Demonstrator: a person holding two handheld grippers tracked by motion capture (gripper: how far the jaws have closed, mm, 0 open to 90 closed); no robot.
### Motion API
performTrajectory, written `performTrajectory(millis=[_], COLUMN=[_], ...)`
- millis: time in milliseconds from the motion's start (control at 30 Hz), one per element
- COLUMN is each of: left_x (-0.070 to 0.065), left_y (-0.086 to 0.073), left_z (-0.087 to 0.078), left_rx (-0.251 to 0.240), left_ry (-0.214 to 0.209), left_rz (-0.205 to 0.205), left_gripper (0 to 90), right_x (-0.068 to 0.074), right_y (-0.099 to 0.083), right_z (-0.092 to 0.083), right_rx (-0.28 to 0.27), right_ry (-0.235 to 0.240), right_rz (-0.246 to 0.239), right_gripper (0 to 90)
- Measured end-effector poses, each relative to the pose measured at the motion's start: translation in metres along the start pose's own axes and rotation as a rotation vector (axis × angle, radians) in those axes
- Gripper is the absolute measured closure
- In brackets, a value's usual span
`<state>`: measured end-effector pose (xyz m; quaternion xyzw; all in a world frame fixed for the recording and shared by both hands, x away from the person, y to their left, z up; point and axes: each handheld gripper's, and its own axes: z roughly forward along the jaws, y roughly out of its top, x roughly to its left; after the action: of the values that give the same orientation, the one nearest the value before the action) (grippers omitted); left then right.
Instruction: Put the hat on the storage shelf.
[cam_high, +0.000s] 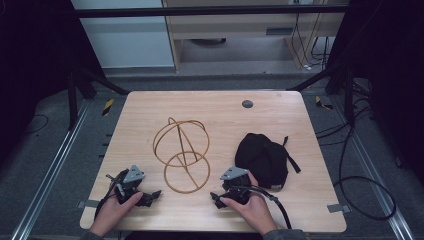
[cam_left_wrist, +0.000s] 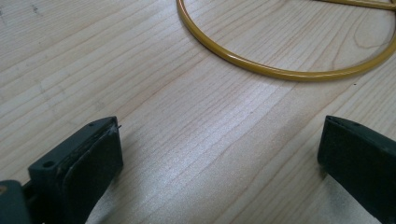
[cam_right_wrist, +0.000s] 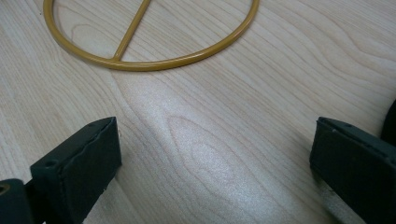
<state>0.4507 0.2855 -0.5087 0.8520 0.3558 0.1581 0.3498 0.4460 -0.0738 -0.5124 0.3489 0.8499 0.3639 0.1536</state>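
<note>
A yellow wire stand (cam_high: 187, 192) made of rings stands in the middle of the wooden table (cam_high: 225, 115). To its right lies a black cap (cam_high: 262, 157). My left gripper (cam_high: 134, 186) rests near the front edge, left of the stand's base ring. Its jaws are open over bare wood (cam_left_wrist: 219, 154), and the base ring (cam_left_wrist: 280, 73) curves just ahead of them. My right gripper (cam_high: 231, 187) sits between the base ring and the cap. It is open too (cam_right_wrist: 217, 154), with nothing between the jaws, and the ring with its cross bar (cam_right_wrist: 154, 65) lies ahead.
A small grey grommet (cam_high: 247, 104) sits near the table's far edge. Metal rails (cam_high: 60, 160) run along both sides of the table, and black cables (cam_high: 365, 195) lie on the floor at the right. Bare wood stretches behind the stand.
</note>
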Motion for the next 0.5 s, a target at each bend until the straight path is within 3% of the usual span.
performTrajectory(millis=[267,333,367,400,500], left_x=[0.000,0.000,0.000,-0.001,-0.001], left_y=[0.000,0.000,0.000,0.000,0.000], left_z=[0.000,0.000,0.000,0.000,0.000], left_rx=[0.000,0.000,0.000,0.000,0.000], left_ry=[0.002,0.003,0.003,0.004,0.004], left_rz=[-0.002,-0.003,-0.003,-0.004,-0.004], left_gripper=[0.0,0.0,0.0,0.0,0.0], right_x=[-0.001,0.000,0.001,0.003,0.006], right_y=[0.001,0.004,0.006,0.008,0.011], right_z=[0.000,-0.001,-0.003,-0.007,-0.014], right_rx=[0.004,0.033,0.036,0.022,0.018], right_ry=[0.003,-0.001,0.002,-0.039,-0.031], right_rz=[-0.005,-0.005,-0.017,-0.060,-0.069], right_gripper=[1.7,6.4,13.5,14.9,12.8])
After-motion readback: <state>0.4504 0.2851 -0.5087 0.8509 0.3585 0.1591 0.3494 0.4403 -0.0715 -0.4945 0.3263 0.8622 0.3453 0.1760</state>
